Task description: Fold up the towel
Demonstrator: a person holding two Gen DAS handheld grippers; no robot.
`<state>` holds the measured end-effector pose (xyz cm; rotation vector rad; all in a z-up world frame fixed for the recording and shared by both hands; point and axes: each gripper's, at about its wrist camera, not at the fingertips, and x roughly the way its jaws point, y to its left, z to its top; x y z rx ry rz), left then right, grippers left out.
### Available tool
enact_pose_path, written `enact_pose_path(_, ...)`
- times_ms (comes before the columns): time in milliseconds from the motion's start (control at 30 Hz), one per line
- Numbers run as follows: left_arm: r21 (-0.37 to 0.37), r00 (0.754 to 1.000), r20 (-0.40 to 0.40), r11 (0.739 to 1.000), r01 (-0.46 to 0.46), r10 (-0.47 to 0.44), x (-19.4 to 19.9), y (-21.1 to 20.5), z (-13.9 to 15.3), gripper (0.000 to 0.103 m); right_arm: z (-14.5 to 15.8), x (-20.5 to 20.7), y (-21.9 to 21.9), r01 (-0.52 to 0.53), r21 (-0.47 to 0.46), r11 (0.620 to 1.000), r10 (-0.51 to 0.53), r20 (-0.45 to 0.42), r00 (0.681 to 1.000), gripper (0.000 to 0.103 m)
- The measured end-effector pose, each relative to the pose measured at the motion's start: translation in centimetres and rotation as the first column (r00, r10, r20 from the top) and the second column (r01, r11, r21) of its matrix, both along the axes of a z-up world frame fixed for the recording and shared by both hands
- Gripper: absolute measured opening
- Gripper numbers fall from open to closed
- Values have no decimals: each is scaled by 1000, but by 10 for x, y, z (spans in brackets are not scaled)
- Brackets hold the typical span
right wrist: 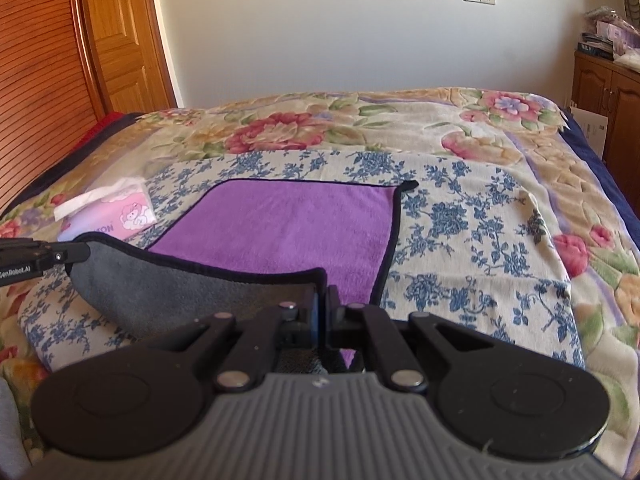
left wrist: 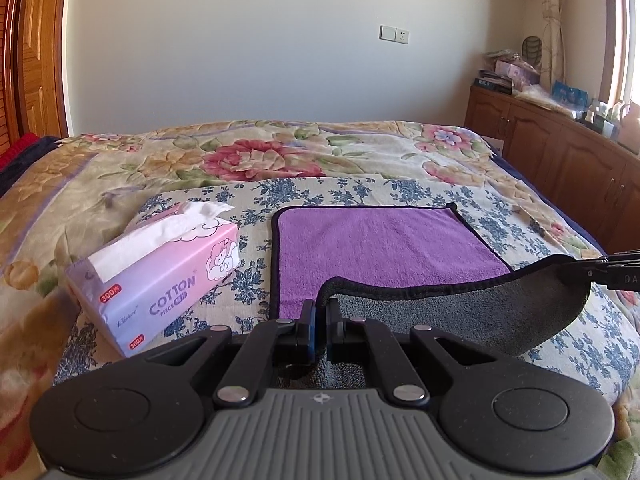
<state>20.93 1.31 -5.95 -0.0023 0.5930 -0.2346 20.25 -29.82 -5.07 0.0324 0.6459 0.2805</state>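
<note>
A towel [left wrist: 380, 244], purple on top, grey underneath, with a black hem, lies on the blue-flowered cloth on the bed; it also shows in the right wrist view [right wrist: 280, 232]. Its near edge is lifted, so the grey underside [left wrist: 460, 312] faces me. My left gripper [left wrist: 320, 312] is shut on the near left corner. My right gripper [right wrist: 322, 300] is shut on the near right corner. Each gripper shows in the other's view: the right one [left wrist: 576, 272] and the left one [right wrist: 68, 256]. The far edge lies flat.
A pink tissue box [left wrist: 160, 276] stands just left of the towel, also in the right wrist view [right wrist: 116, 212]. A floral quilt [left wrist: 260, 156] covers the bed. A wooden cabinet [left wrist: 560, 156] with clutter is at the right, a wooden door [right wrist: 120, 40] at the left.
</note>
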Motion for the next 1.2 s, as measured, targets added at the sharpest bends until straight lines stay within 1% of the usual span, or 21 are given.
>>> enact_pose_path(233, -4, 1000, 13, 1000, 1, -1, 8, -3, 2, 6, 0, 9, -1, -4, -4, 1000, 4, 15, 1000, 4)
enact_pose_path(400, -8, 1000, 6, 1000, 1, -1, 17, -2, 1, 6, -2, 17, -1, -9, -10, 1000, 10, 18, 1000, 4)
enact_pose_path(967, 10, 1000, 20, 1000, 23, -24, 33, -13, 3, 5, 3, 36, 1, -40, -23, 999, 42, 63, 997, 4)
enact_pose_path(1200, 16, 999, 31, 1000, 18, -19, 42, -16, 3, 5, 2, 45, 1, -47, -34, 998, 50, 72, 996, 4)
